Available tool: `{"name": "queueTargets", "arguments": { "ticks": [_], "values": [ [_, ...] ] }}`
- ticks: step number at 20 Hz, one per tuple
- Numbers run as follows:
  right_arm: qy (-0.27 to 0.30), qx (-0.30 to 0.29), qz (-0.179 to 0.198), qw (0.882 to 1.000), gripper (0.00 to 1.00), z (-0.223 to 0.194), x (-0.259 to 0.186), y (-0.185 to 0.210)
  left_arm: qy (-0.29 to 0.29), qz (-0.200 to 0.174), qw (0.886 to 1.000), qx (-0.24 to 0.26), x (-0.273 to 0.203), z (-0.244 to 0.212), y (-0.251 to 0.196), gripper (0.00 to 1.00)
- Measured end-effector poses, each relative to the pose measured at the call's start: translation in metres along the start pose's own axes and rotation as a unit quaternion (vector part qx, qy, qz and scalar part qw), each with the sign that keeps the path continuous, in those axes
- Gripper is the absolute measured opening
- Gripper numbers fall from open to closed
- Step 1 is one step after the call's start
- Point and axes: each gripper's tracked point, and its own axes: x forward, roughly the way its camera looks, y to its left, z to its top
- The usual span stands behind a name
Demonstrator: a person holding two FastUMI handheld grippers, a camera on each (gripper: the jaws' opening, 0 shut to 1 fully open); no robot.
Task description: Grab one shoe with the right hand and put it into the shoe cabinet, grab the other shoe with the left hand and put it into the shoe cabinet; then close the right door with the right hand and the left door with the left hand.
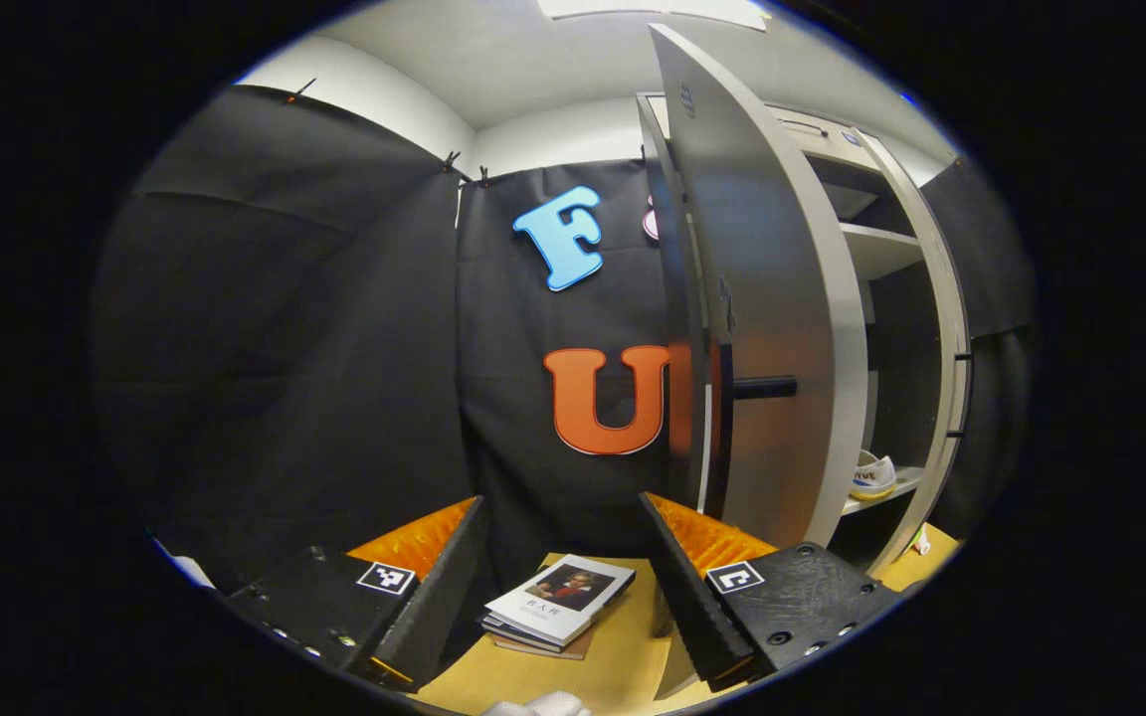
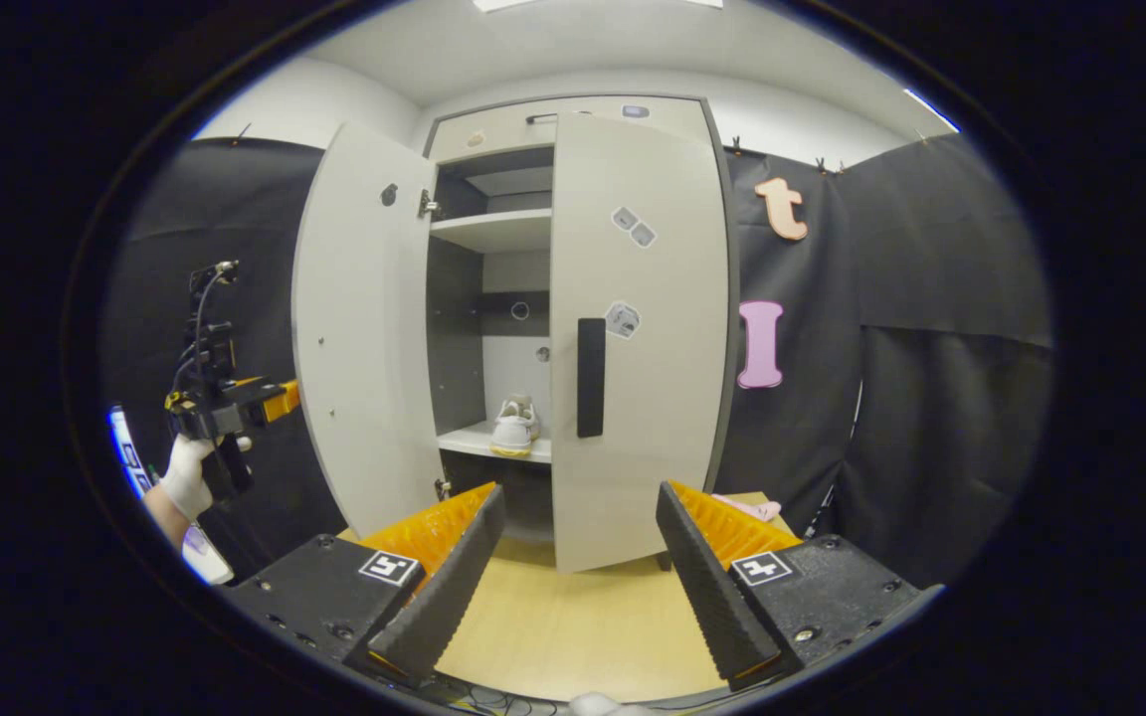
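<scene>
Shoe cabinet (image 2: pixel 533 129): right door (image 2: pixel 638 338) shut, left door (image 2: pixel 359 328) swung wide. Shoe (image 2: pixel 514 426) seen on lower shelf (image 2: pixel 474 443). Right gripper (image 2: pixel 573 572) spread, empty; left gripper (image 1: pixel 558 567) spread, empty, beside left door. Risk judged: door edge missed or finger caught if pushed off-centre; books (image 1: pixel 558 602) could be knocked.

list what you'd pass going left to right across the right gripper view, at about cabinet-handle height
gloved hand holding the left tongs → open left door → shoe on the shelf → right door's handle → black cloth wall
</scene>
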Motion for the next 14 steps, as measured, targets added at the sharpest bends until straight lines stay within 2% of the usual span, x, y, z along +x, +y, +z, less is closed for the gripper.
{"name": "queueTargets", "arguments": {
  "ticks": [2, 6, 14],
  "values": [
    [0.004, -0.001, -0.001, 1.000, 0.99, -0.003, -0.001, -0.001, 0.006, -0.015, 1.000, -0.007, 0.001, -0.002, -0.009, 0.91],
    [0.003, 0.002, 0.001, 1.000, 0.99, -0.003, 0.000, -0.002, 0.002, -0.019, 1.000, 0.004, -0.003, 0.002, -0.015, 0.89],
    [-0.001, 0.001, 0.005, 1.000, 0.99, -0.001, -0.006, -0.009, 0.011, -0.087, 0.996, -0.002, -0.012, 0.000, -0.098, 0.90]
  ]
}}
